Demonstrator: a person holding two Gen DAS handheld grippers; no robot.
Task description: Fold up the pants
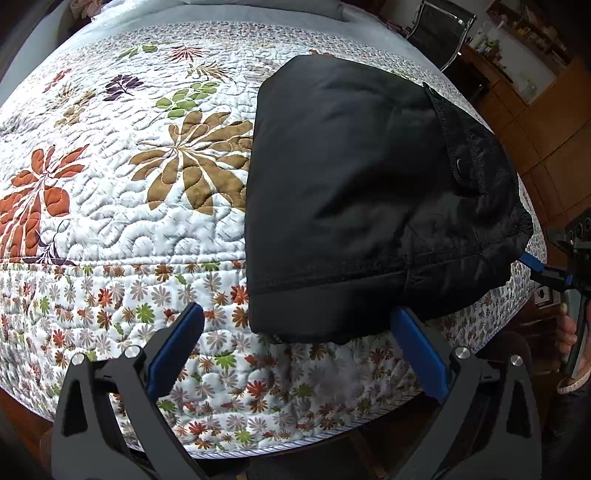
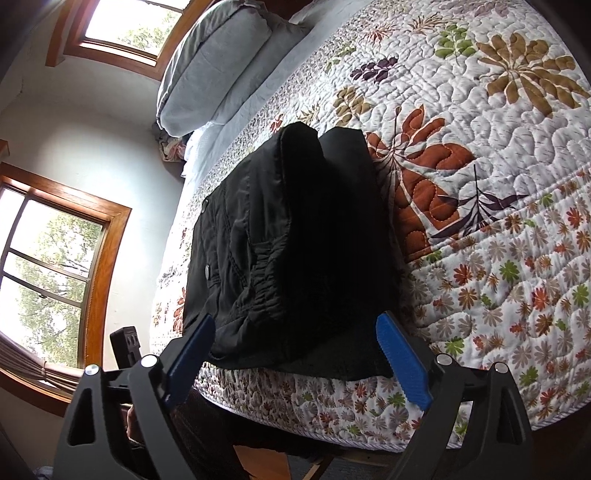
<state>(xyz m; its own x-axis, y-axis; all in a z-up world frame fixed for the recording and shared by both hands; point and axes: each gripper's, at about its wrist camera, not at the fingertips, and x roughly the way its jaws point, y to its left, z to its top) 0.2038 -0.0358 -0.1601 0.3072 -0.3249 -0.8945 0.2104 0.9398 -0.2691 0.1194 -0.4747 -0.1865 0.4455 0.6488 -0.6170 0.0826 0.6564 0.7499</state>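
The black pants [image 1: 369, 192] lie folded into a thick bundle on the floral quilt [image 1: 129, 221], close to the bed's near edge. My left gripper [image 1: 297, 325] is open and wide; the bundle's lower left corner hangs between its blue pads, and the cloth covers the tip of the right pad [image 1: 417, 354]. In the right wrist view the pants [image 2: 295, 240] show their elastic waistband and snap buttons. My right gripper [image 2: 295, 334] stands open with the bundle's near edge between its pads, not pinched. It also shows at the pants' right corner [image 1: 535, 267], held by a hand [image 1: 569, 332].
The quilt's piped edge [image 1: 258, 446] runs just under both grippers, with the bed dropping off below. Grey pillows [image 2: 214, 66] lie at the bed's head. Two wood-framed windows [image 2: 55, 258] are on the wall. A chair [image 1: 439, 29] and wooden shelves [image 1: 524, 48] stand beyond the bed.
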